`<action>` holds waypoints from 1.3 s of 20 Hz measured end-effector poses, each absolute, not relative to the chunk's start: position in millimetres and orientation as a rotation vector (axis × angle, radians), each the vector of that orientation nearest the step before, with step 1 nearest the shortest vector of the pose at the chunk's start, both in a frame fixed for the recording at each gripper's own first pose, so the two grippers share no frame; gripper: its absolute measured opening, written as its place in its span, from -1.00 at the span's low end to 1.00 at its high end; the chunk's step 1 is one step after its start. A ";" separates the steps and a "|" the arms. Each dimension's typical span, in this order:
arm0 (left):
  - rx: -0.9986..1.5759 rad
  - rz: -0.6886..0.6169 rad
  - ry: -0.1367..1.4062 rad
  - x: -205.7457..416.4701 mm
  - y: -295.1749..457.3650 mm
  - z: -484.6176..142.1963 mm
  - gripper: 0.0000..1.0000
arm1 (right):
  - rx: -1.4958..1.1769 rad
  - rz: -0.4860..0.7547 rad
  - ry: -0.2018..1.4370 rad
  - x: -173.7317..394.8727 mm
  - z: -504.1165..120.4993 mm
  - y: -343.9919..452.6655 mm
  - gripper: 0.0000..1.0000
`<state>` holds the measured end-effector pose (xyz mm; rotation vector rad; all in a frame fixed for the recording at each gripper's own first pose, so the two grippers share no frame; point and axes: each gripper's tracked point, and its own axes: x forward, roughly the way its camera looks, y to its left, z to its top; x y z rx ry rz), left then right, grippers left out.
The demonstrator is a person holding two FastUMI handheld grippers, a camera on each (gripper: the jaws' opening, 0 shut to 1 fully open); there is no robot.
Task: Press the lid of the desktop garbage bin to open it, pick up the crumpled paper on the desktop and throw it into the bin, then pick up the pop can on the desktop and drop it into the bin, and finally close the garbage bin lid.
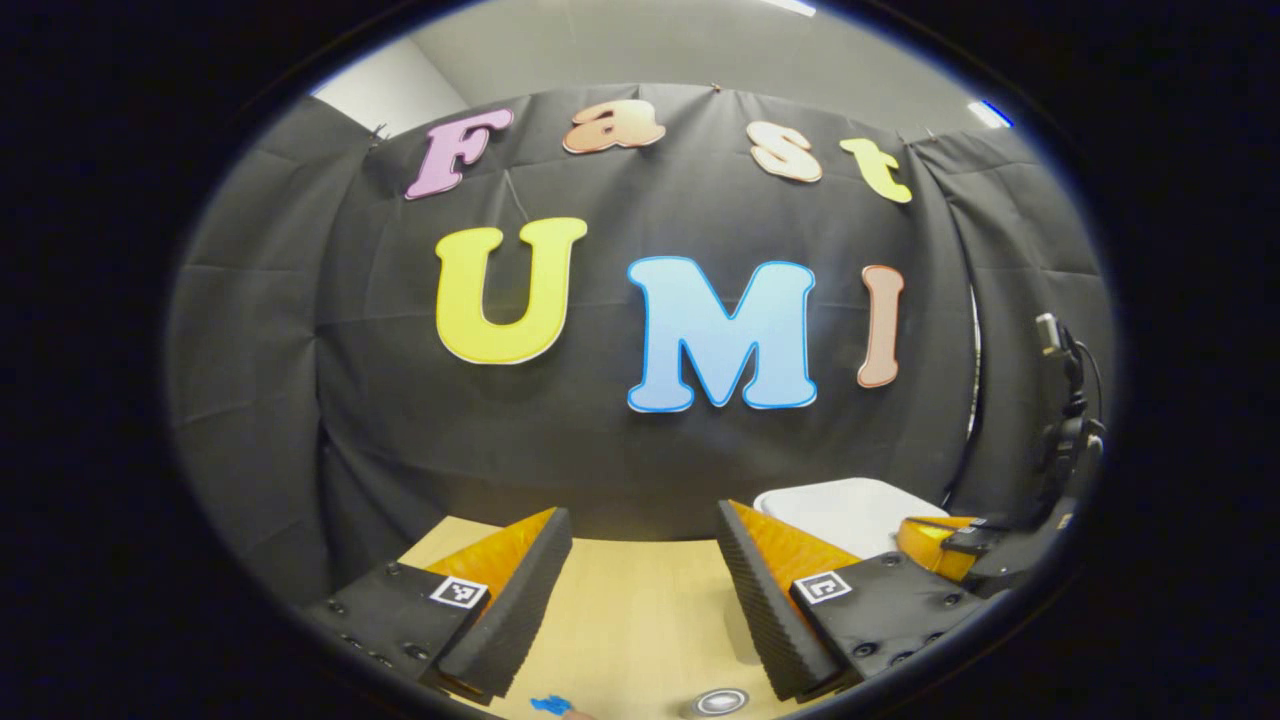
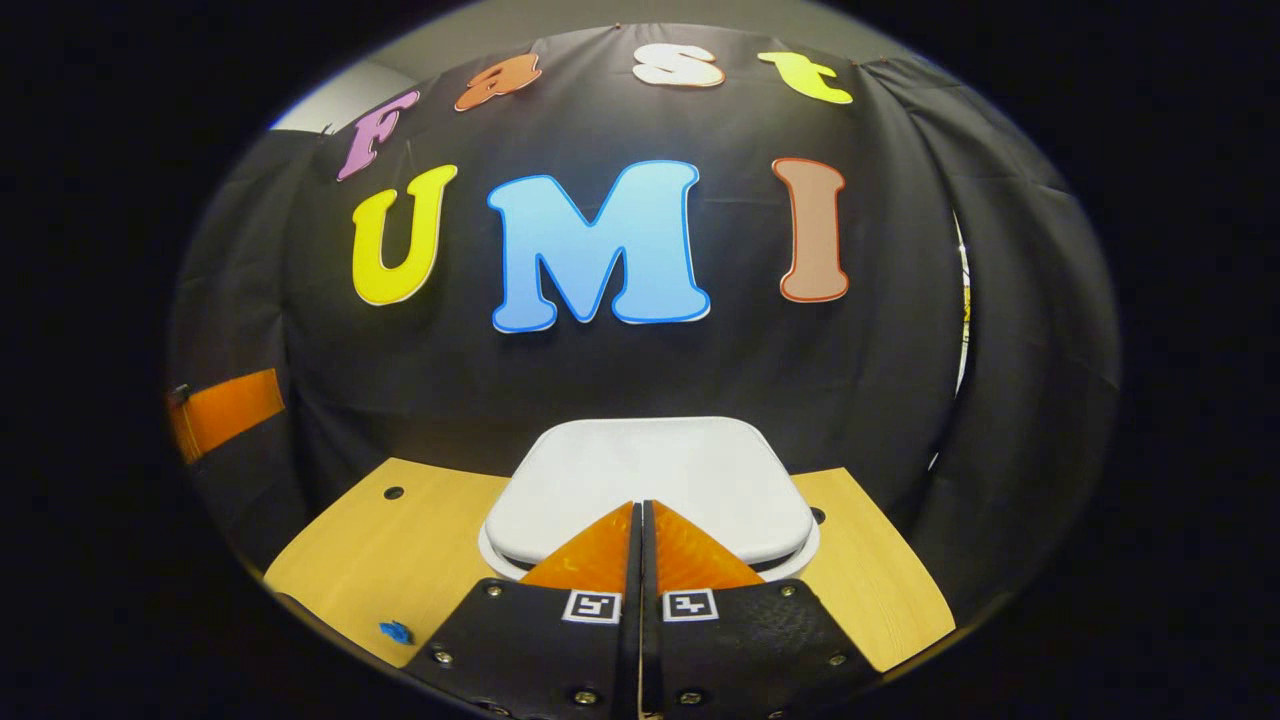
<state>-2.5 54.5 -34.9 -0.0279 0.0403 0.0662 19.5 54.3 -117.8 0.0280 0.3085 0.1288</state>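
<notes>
Black cloth wall (image 1: pixel 640 440) behind pale wooden table (image 2: pixel 400 560), grey ceiling (image 1: pixel 620 50).

Recording booth, black cloth wall (image 2: pixel 850 380), pale wooden desktop (image 2: pixel 400 550), plain ceiling (image 1: pixel 650 50)

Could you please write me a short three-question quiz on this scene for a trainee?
1. True or false: the white bin lid is standing open.
2. Which gripper has its fingers closed together with nothing between them? A) the left gripper B) the right gripper
3. Fill in: in the right gripper view, the closed fingers point at the bin's ____.

Key:
1. False; the lid lies flat and shut on the bin, on the wooden table.
2. B; the left gripper's fingers stand wide apart over the table.
3. lid
</notes>
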 end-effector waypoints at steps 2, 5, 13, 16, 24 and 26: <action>-0.029 0.067 0.040 -1.9 54.3 -35.1 0.92 | 0.049 0.126 0.280 16.8 -105.4 52.3 -0.98; -0.034 0.067 0.041 -2.9 52.8 -35.4 0.92 | 0.062 0.118 0.255 15.7 -93.6 49.7 -0.98; -0.050 0.079 0.049 -7.4 58.9 -39.6 0.92 | 0.070 0.113 0.235 8.8 -83.5 49.1 -0.99; -0.049 0.090 0.052 -10.3 65.3 -43.0 0.92 | 0.071 0.116 0.241 6.1 -84.4 48.5 -0.98; -0.047 0.107 0.079 -20.0 92.6 -74.8 0.91 | 0.077 0.132 0.245 0.3 -81.9 55.3 -0.99; -0.039 0.112 0.096 -23.9 100.5 -89.3 0.92 | 0.077 0.132 0.241 -1.4 -79.0 55.8 -0.98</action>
